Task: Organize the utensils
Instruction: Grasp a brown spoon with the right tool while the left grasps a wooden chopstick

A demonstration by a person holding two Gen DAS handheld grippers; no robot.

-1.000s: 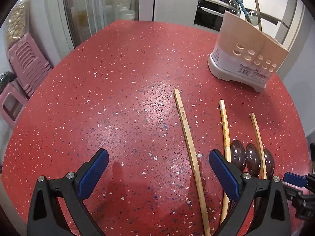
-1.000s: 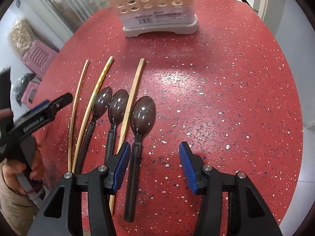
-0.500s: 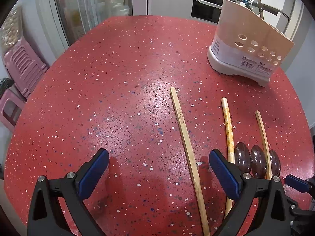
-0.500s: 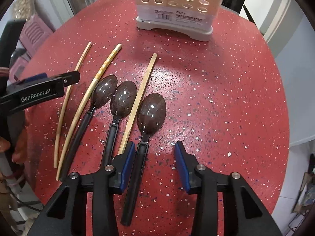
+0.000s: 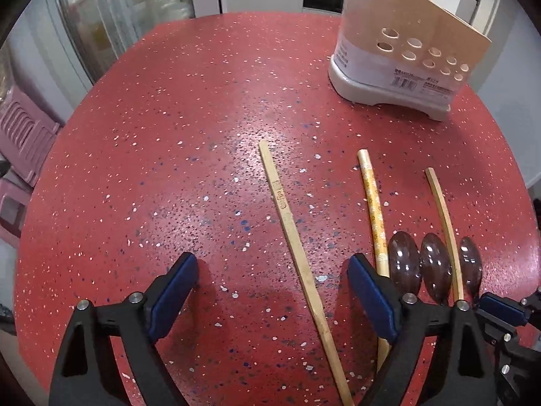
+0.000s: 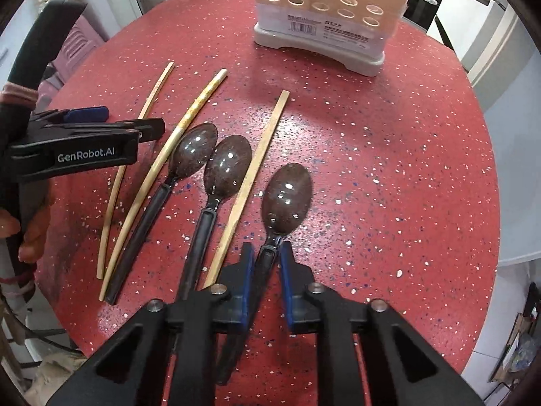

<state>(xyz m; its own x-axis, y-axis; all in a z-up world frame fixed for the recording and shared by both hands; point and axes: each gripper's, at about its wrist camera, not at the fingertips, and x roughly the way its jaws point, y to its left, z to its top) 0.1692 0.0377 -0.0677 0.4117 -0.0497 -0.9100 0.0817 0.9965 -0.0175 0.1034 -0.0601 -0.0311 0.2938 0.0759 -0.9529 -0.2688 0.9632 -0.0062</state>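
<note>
We saw a red table (image 5: 169, 169) speckled with white, blue and black flecks. Three glossy dark brown spoons (image 6: 230, 165) had black handles. Two chopsticks (image 5: 290, 223) were plain pale wood; a third chopstick (image 5: 373, 209) was yellow with small white marks. The utensil holder (image 5: 405, 44) was beige on a grey-white base. The gripper pads (image 5: 175, 291) were blue on black.

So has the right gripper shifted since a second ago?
Yes. The right gripper has moved right, off the flat wooden stick, and its jaws are closing around the rightmost brown spoon's handle.
</note>
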